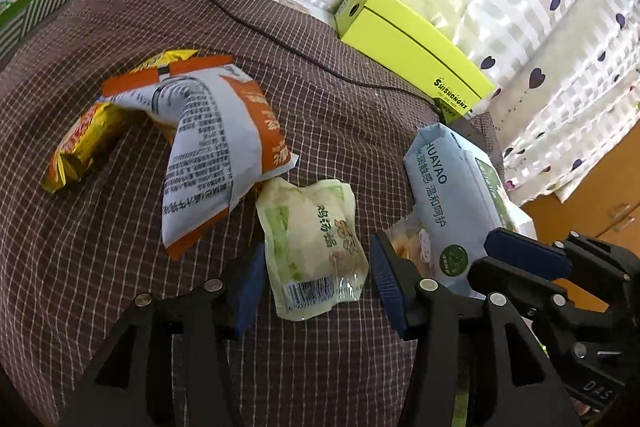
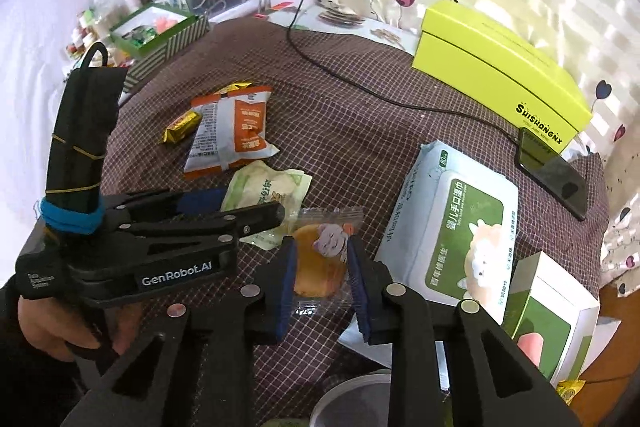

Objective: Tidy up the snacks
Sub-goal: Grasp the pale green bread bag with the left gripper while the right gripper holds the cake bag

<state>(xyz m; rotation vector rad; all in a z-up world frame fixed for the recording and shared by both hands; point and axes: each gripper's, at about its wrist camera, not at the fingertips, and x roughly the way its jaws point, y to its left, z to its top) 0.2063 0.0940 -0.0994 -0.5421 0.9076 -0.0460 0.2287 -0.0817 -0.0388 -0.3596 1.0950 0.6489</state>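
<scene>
My left gripper [image 1: 316,283] is open, its blue pads on either side of a pale green snack packet [image 1: 314,247] lying on the checked brown cloth. An orange-and-white snack bag [image 1: 212,155] and a gold-wrapped snack [image 1: 84,151] lie farther left. My right gripper [image 2: 322,285] is open around a clear-wrapped orange cake snack [image 2: 320,259] without squeezing it; that snack also shows in the left wrist view [image 1: 408,243]. The left gripper's body [image 2: 160,243] lies just left of it, over the green packet [image 2: 268,187]. The orange bag [image 2: 232,135] and gold snack [image 2: 182,127] lie beyond.
A wet-wipes pack [image 2: 452,235] lies right of the cake snack. A lime-yellow box [image 2: 500,75], a black phone [image 2: 556,179] and its cable [image 2: 360,87] sit at the back right. A green-striped box [image 2: 160,31] stands back left. A white-green carton [image 2: 552,315] and a grey container rim [image 2: 352,399] are near.
</scene>
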